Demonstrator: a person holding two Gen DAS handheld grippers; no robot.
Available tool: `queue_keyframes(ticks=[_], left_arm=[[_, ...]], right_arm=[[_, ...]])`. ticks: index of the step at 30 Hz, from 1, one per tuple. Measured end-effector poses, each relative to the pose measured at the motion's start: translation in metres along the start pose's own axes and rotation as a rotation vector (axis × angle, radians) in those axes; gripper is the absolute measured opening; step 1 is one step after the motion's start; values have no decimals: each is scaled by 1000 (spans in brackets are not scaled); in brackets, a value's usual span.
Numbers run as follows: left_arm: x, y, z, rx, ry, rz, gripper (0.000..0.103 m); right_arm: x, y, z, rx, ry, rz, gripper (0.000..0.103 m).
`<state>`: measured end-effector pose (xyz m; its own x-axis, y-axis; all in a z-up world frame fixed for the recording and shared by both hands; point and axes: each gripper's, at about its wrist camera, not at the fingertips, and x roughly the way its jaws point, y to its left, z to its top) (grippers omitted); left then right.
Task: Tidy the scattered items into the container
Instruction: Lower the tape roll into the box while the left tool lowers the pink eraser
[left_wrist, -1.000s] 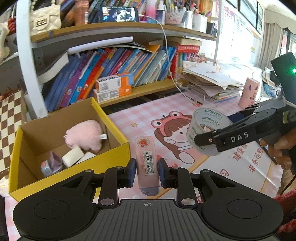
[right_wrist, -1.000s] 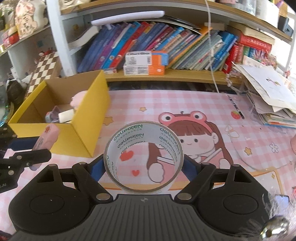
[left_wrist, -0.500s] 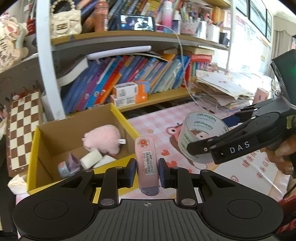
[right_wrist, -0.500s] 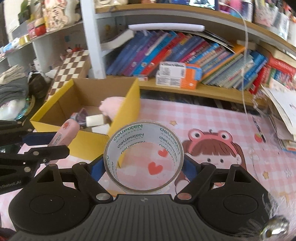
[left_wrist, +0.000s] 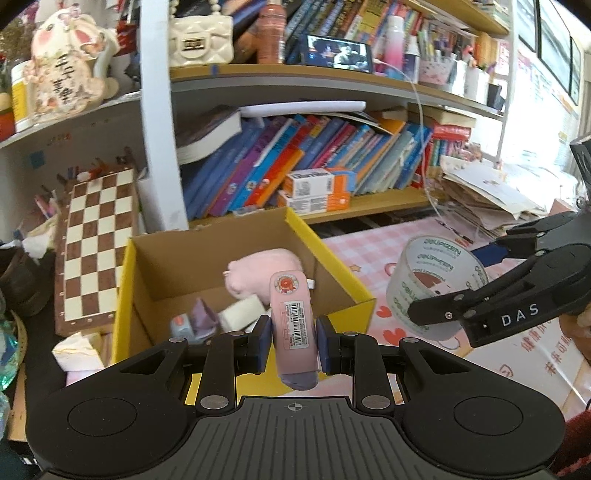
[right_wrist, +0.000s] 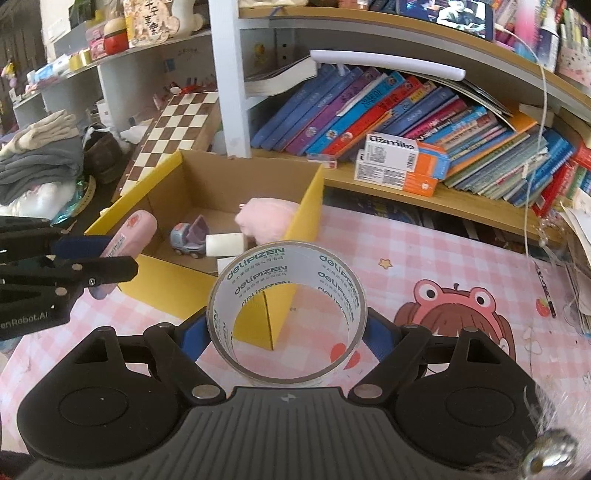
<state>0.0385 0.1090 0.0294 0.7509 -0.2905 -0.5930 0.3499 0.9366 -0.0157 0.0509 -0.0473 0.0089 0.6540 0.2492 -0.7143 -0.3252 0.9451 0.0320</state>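
My left gripper is shut on a pink tube with a barcode label, held over the near wall of the yellow cardboard box. The tube hangs above the box's near left corner in the right wrist view. My right gripper is shut on a clear tape roll, above the pink mat just right of the box; the roll also shows in the left wrist view. Inside the box lie a pink plush pig, a small toy truck and a white block.
A bookshelf full of books rises behind the box, with orange-white cartons on its lowest board. A chessboard leans left of the box. Paper stacks sit at the right. Crumpled tissue lies by the box's left side.
Both grippers have swung left toward the box with their loads. The tube now sits over the box's near wall, and the tape roll is close to its right corner.
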Motion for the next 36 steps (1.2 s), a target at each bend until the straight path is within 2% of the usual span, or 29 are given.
queue_keyframes(ticks=[19,36], left_arm=[[6,27,7,-24,-11,52,24],[36,61,23,-34,15,118,24]], right_arm=[[22,21,32,-82,-18,52,83],[62,33,72,-123,-34,101,83]])
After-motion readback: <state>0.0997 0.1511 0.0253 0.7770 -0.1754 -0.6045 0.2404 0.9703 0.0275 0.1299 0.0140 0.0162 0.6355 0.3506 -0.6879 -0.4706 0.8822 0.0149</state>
